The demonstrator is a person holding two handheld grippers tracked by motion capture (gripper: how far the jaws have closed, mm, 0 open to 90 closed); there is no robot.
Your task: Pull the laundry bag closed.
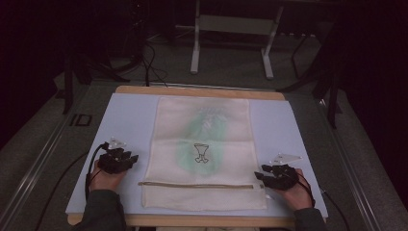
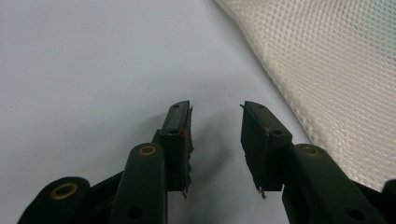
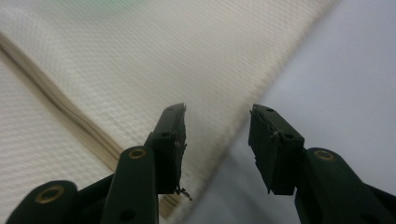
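Hands came in from the bottom of the high view, each low on the table near its front edge, forearms in dark sleeves. Left gripper (image 1: 126,159) sat just off the left edge of the mesh bag (image 1: 204,144), tips angled toward it, apart from the cloth; right gripper (image 1: 262,176) sat at the bag's right edge beside the zipper (image 1: 195,185) end, tips pointing inward. Bag lay flat and centred on the pale blue mat (image 1: 130,115), zipper running across near the front edge, green print with a small black drawing in the middle. Left gripper view showed left gripper (image 2: 215,122) jaws spread, nothing between them, bare mat under them, mesh bag (image 2: 336,70) edge off to the upper right, weave clear there as it wasn't from above. Right gripper view showed right gripper (image 3: 217,123) jaws spread and empty, straddling the mesh bag (image 3: 163,60) edge, one jaw over cloth, the other over mat, zipper (image 3: 70,112) strip running diagonally at left; touching or hovering, couldn't tell.
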